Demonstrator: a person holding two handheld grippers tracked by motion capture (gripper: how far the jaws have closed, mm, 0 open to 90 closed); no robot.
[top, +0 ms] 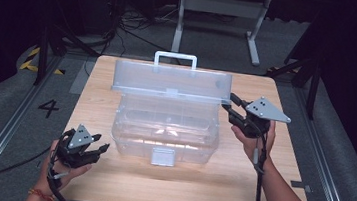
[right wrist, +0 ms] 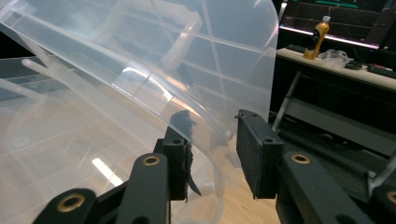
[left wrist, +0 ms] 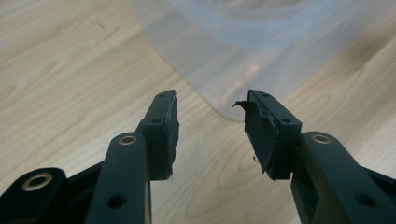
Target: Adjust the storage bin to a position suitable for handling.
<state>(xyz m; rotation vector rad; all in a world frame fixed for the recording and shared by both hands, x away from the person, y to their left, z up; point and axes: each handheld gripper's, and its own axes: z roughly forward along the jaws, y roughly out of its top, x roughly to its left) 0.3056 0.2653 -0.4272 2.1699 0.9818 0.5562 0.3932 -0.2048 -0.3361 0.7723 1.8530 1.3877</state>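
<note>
Wooden table [top: 123, 175], clear plastic box [top: 165, 134], dark room, grey floor [top: 4, 112]

Black tongs [top: 90, 144], grey triangular plates, trailing cables

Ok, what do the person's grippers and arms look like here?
Both grippers, left and right, are black two-jaw tools with brass-ringed holes, each topped by a grey three-cornered plate and trailing a black cable. Forearms bare; an orange-red bracelet circles the left wrist.
</note>
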